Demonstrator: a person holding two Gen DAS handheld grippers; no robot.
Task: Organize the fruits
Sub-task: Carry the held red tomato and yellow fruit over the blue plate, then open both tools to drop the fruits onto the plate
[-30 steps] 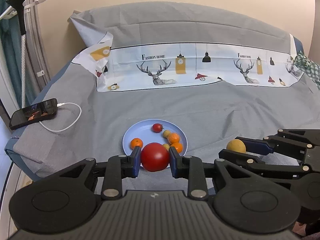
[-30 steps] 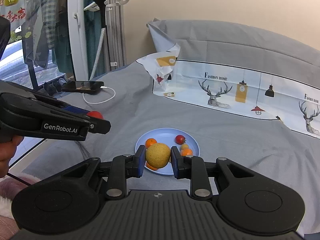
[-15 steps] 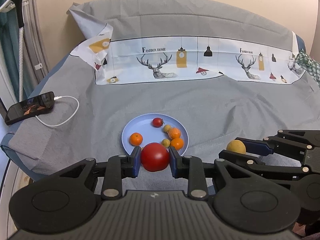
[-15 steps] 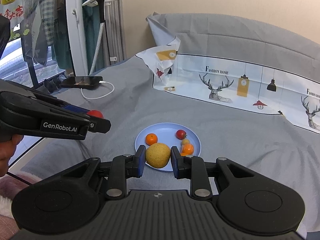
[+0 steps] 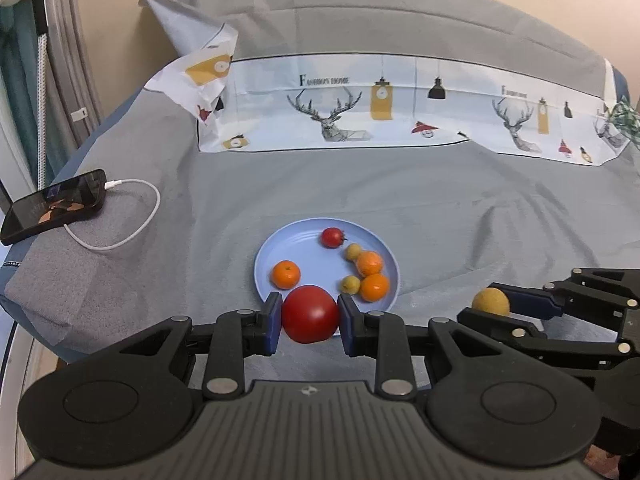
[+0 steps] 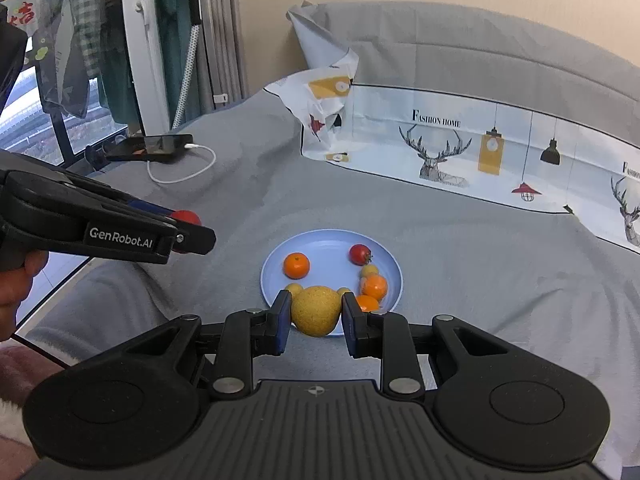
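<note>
Both grippers have come closer to the blue plate point(image 5: 264, 256): left gripper point(image 5: 309, 323) clamps the red tomato point(image 5: 310, 314), right gripper point(image 6: 314, 317) clamps the yellow pear point(image 6: 315, 311); placing should follow.

You can read "GenRobot.AI" in white on the black left gripper point(image 6: 188, 236), and "FASHION HOME" on the white deer-print sheet point(image 6: 436, 120) beyond it.

Matt black plastic left tool point(image 5: 309, 328) with blue pads grips a glossy, smooth red tomato point(image 5: 310, 313); the yellow pear point(image 6: 315, 311) looks rough and speckled. A smooth light-blue plastic plate point(image 5: 267, 256) rests on matt grey cloth bedding point(image 5: 440, 200).
</note>
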